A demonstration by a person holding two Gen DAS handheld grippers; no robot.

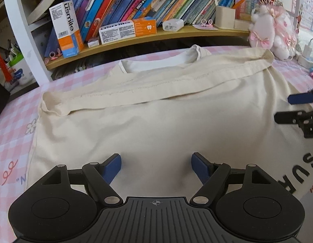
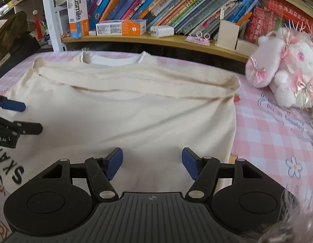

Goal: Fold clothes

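Now both grippers, L (image 1: 156,167) & R (image 2: 152,163), hover low over the shirt (image 1: 156,121), jaws wide apart, nothing held. Shirt lies flat on the checked bed (image 2: 268,125), hem folded up toward collar, directly under both.

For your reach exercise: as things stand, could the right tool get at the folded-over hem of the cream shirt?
Probably yes. The right tool is open above the cream shirt, and only bare cloth lies between it and the hem.
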